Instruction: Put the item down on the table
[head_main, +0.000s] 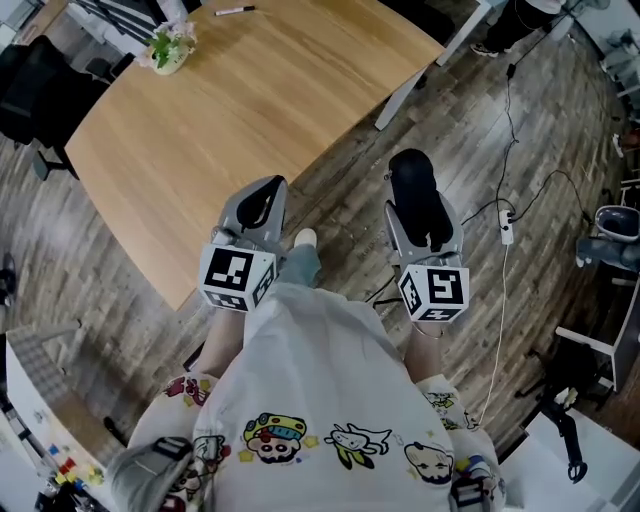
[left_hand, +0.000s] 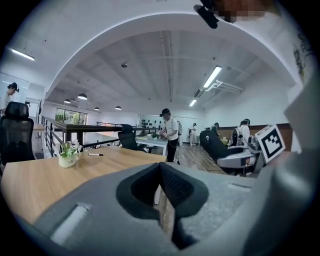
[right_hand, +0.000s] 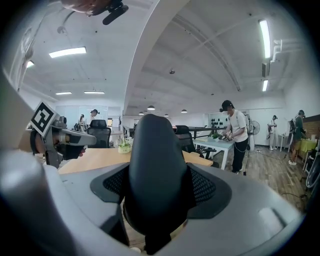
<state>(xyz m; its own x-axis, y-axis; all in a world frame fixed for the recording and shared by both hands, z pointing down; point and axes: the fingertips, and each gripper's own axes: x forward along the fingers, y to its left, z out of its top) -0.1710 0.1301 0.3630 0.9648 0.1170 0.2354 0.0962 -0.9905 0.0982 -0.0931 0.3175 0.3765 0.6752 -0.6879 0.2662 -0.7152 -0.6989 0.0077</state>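
A black, rounded, oblong item (head_main: 416, 185) sits between the jaws of my right gripper (head_main: 428, 225), which is shut on it over the wooden floor, to the right of the table's near edge. In the right gripper view the black item (right_hand: 156, 165) fills the gap in the right gripper (right_hand: 159, 192) and hides most of what lies ahead. My left gripper (head_main: 258, 207) hangs at the near edge of the light wooden table (head_main: 250, 110). In its own view the left gripper (left_hand: 161, 175) has its pads together with nothing between them.
A small white pot with a plant (head_main: 170, 48) and a marker pen (head_main: 234, 11) lie at the table's far side. A white table leg (head_main: 412, 82) stands behind the right gripper. Cables and a power strip (head_main: 506, 228) run across the floor at right. A black chair (head_main: 30, 85) stands left.
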